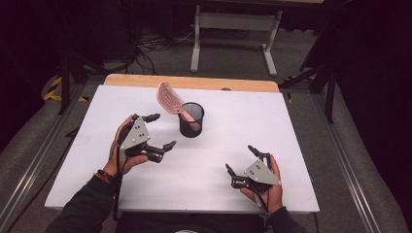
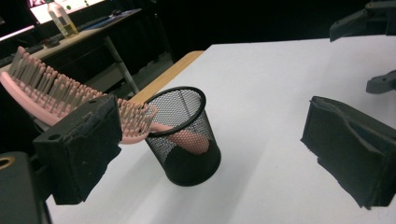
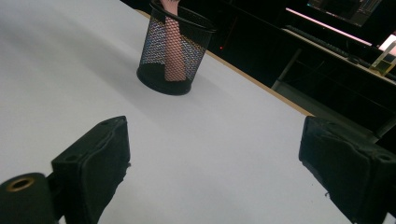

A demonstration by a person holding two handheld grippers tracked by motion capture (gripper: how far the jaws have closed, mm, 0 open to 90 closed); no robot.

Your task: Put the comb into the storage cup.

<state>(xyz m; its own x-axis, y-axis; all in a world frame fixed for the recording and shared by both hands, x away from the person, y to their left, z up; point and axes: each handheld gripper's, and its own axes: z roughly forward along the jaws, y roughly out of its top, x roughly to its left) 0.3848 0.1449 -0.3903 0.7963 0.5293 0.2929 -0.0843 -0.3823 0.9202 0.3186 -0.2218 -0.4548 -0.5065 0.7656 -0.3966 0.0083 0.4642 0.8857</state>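
A pink hairbrush stands handle-down in a black wire-mesh cup, and the cup is the landmark for everything else. The cup sits upright on the white table top, nearer the far wooden edge than the person's side. The brush's long axis is tilted, not vertical: its rounded handle end rests on the cup's floor, the neck leans on the rim, and the bristled head sticks out over the rim, up and away toward the far left of the cup. In the left gripper view the bristles face upward and the handle shows through the mesh.

The left gripper is held just to the left of the cup, a little nearer the person, with its jaws spread wide and nothing between them; the cup and brush lie ahead of it, close but apart. In its own view the cup sits in the gap between the two black pads, and the brush head passes behind the left-hand pad.

The right gripper is well apart from the cup, to its right and nearer the person, jaws likewise wide and empty. From its own view the cup stands far ahead, up-left of the gap, with the pink handle visible inside.
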